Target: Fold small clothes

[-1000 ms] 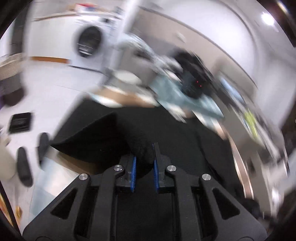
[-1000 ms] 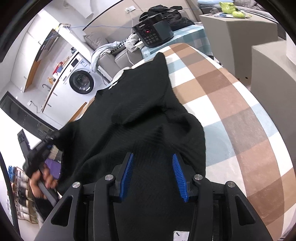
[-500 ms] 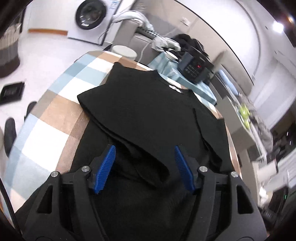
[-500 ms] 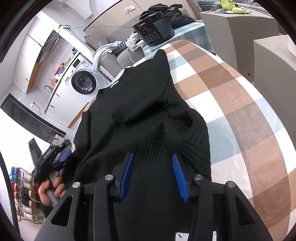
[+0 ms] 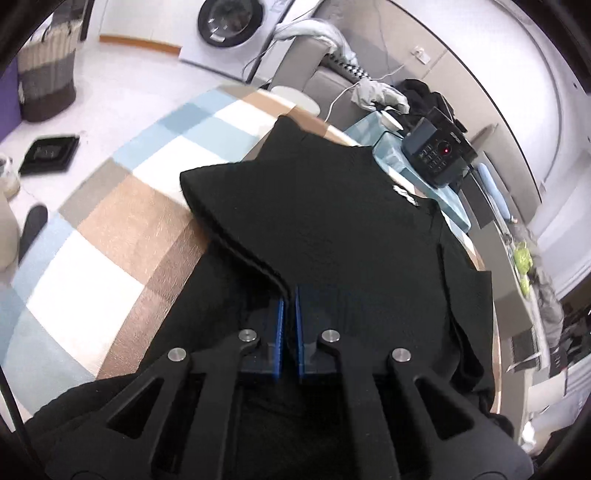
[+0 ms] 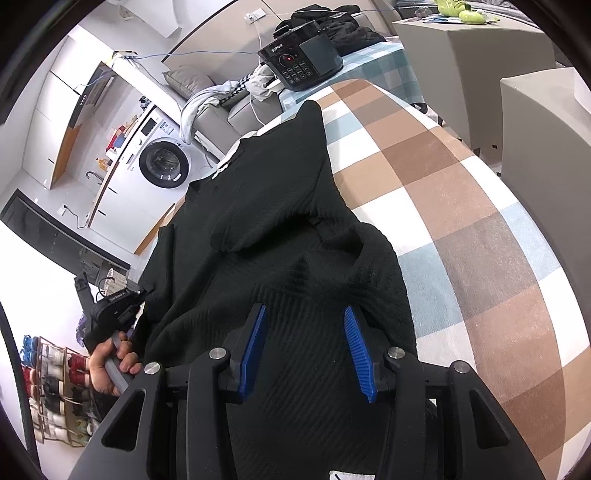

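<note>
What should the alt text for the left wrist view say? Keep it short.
The left gripper, blue-padded fingers nearly together, pinches a folded edge of a black knit top spread on a brown, blue and white checked tablecloth. A white front-loading washing machine stands behind.

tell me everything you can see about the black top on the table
The black top is a ribbed knit garment lying on the checked tablecloth, neck end far from the cameras, with a small white label near the collar. One sleeve is folded in over the body, its edge a thick doubled layer. The hem end is rumpled. The left gripper is shut at the folded sleeve's edge; the right gripper hovers open over the hem.
</note>
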`<state>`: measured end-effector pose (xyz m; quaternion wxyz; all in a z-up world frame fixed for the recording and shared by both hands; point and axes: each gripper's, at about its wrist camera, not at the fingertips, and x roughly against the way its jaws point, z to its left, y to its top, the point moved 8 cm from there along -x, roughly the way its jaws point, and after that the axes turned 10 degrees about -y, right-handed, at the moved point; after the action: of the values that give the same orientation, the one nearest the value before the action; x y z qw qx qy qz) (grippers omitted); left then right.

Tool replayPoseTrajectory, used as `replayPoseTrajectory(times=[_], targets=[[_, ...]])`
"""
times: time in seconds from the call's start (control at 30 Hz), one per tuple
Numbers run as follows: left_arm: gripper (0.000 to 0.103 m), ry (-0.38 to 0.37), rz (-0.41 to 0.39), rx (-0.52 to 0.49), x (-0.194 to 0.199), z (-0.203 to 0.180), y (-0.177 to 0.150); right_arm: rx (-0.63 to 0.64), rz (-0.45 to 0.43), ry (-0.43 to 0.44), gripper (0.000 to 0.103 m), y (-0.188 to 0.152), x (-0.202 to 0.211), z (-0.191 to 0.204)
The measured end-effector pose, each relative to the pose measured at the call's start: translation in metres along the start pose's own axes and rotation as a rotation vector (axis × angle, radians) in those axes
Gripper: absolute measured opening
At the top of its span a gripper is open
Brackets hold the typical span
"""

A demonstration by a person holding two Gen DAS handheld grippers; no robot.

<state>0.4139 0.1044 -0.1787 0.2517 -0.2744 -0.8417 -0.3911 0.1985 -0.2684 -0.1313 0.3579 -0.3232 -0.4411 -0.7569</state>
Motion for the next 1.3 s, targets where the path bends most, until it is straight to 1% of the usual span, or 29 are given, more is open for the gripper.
replayPoseTrajectory(times=[0.1, 0.17, 0.23, 0.27, 0.33, 0.37, 0.4, 0.47, 0.5, 0.57, 0.63, 0.73, 0.87, 0.9, 0.97, 1.0, 1.07, 1.13, 1.2, 1.23, 1.27, 1.3], targets=[[0.003, -0.016, -0.032, -0.052, 0.011, -0.024, 0.009, -0.005, 0.001, -0.001, 0.044, -0.001, 0.0, -0.003], [0.003, -0.047, -0.059, -0.068, 0.014, -0.043, 0.018, -0.012, 0.004, -0.006, 0.044, -0.001, 0.001, -0.004], [0.003, -0.086, -0.067, -0.082, 0.01, -0.068, 0.026, -0.009, -0.002, -0.012, 0.044, 0.001, 0.004, -0.004], [0.003, -0.122, -0.071, -0.095, 0.007, -0.083, 0.028, -0.006, -0.006, -0.019, 0.044, 0.002, 0.006, -0.004], [0.003, -0.181, -0.035, -0.137, -0.005, -0.114, 0.023, 0.0, -0.02, -0.021, 0.044, 0.005, 0.012, -0.003], [0.007, -0.207, -0.006, -0.153, -0.01, -0.127, 0.017, 0.002, -0.029, -0.025, 0.044, 0.006, 0.015, -0.003], [0.013, -0.227, 0.015, -0.165, -0.012, -0.136, 0.011, 0.005, -0.037, -0.028, 0.044, 0.007, 0.018, -0.002], [0.05, -0.26, 0.06, -0.197, -0.009, -0.147, -0.003, 0.003, -0.051, -0.032, 0.044, 0.007, 0.024, -0.003], [0.053, -0.261, 0.052, -0.199, -0.003, -0.149, -0.006, 0.001, -0.053, -0.033, 0.045, 0.006, 0.026, -0.003], [0.06, -0.272, 0.015, -0.201, 0.014, -0.145, -0.01, -0.001, -0.052, -0.032, 0.045, 0.004, 0.026, -0.003], [0.06, -0.264, 0.012, -0.194, 0.025, -0.136, -0.012, -0.002, -0.049, -0.028, 0.045, 0.001, 0.026, -0.002], [0.06, -0.224, 0.009, -0.152, 0.04, -0.11, -0.014, 0.005, -0.046, -0.017, 0.045, -0.002, 0.025, 0.002], [0.06, -0.174, -0.023, -0.107, 0.079, -0.07, -0.019, 0.018, -0.054, -0.012, 0.045, -0.004, 0.029, 0.006], [0.06, -0.161, -0.033, -0.103, 0.088, -0.064, -0.02, 0.021, -0.058, -0.018, 0.046, -0.004, 0.031, 0.005], [0.061, -0.117, -0.058, -0.12, 0.113, -0.05, -0.024, 0.025, -0.067, -0.028, 0.057, -0.005, 0.035, 0.0], [0.063, -0.098, -0.066, -0.134, 0.125, -0.045, -0.027, 0.025, -0.07, -0.027, 0.06, -0.006, 0.038, -0.003], [0.077, -0.055, -0.08, -0.157, 0.149, -0.033, -0.034, 0.018, -0.079, -0.019, 0.065, -0.009, 0.043, -0.01], [0.082, -0.018, -0.1, -0.174, 0.172, -0.02, -0.043, 0.02, -0.084, -0.043, 0.067, -0.014, 0.046, -0.022], [0.085, 0.022, -0.097, -0.189, 0.193, -0.006, -0.055, 0.041, -0.077, -0.071, 0.07, -0.02, 0.047, -0.033], [0.089, 0.043, -0.096, -0.19, 0.203, 0.004, -0.061, 0.056, -0.068, -0.084, 0.075, -0.024, 0.047, -0.038], [0.093, 0.061, -0.095, -0.19, 0.212, 0.012, -0.067, 0.069, -0.052, -0.098, 0.076, -0.03, 0.046, -0.043], [0.094, 0.079, -0.096, -0.191, 0.221, 0.021, -0.075, 0.078, -0.046, -0.105, 0.076, -0.033, 0.046, -0.046]])
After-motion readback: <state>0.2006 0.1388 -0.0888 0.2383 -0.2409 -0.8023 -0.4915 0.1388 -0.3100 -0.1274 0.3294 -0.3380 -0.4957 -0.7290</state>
